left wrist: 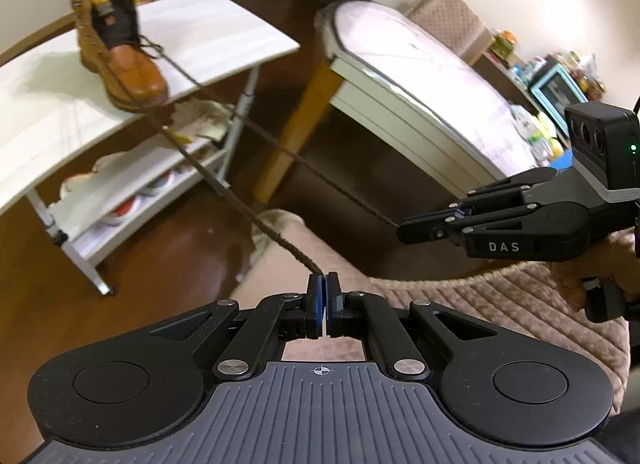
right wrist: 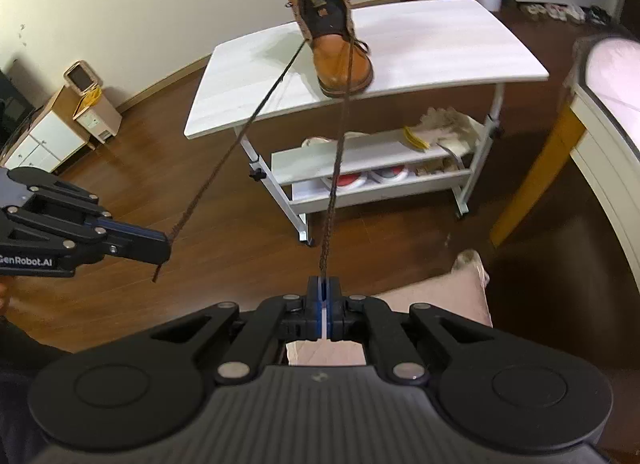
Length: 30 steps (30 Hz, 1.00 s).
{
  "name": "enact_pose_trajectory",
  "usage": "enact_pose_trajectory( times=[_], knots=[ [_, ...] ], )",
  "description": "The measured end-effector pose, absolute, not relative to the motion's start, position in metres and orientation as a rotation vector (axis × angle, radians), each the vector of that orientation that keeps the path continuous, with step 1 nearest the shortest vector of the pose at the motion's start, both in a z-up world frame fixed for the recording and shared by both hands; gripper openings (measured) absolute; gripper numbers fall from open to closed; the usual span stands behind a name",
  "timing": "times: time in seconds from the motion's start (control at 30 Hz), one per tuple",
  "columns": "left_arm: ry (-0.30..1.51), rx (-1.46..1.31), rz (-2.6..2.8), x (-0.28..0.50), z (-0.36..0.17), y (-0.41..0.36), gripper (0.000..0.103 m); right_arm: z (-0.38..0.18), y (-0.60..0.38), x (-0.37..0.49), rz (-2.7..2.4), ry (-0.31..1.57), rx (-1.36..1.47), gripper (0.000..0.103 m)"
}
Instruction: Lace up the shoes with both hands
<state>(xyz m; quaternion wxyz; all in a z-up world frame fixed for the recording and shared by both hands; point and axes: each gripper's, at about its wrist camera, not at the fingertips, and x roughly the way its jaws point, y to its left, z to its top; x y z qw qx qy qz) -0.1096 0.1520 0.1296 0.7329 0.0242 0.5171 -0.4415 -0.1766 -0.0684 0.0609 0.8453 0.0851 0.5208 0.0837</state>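
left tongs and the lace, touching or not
Touching. In the left wrist view the left tongs are shut on the brown lace, which runs taut from the pads up to the boot.

1. The boot (right wrist: 342, 60) looks like tan leather, its toe smooth and slightly glossy.
2. The lace (right wrist: 330, 200) is a rough, braided brown cord.
3. The counter (right wrist: 440, 44) has a matt white top.
4. The floor (right wrist: 160, 168) is glossy dark wood.
5. The left gripper (left wrist: 323, 284) is matt black plastic with metal pins.

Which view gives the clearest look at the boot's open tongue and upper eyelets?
The right wrist view. There the boot faces the camera toe first on the white table, so the dark tongue and the eyelet hooks on both sides show. In the left wrist view the boot sits far off, turned sideways and blurred, showing mostly its side.
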Motion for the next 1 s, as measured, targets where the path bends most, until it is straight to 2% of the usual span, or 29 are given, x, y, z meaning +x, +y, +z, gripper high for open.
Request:
enact_pose_trajectory(
  times=[0.57,1.0],
  knots=[
    [1.160,0.198,-0.987,-0.195,0.127,0.119,0.001,0.057,-0.066,-0.245,0.226,1.138,0.108,0.002],
    [1.198,0.169,-0.945,-0.198,0.120,0.119,0.001,0.050,-0.070,-0.251,0.242,1.129,0.094,0.002]
  ],
)
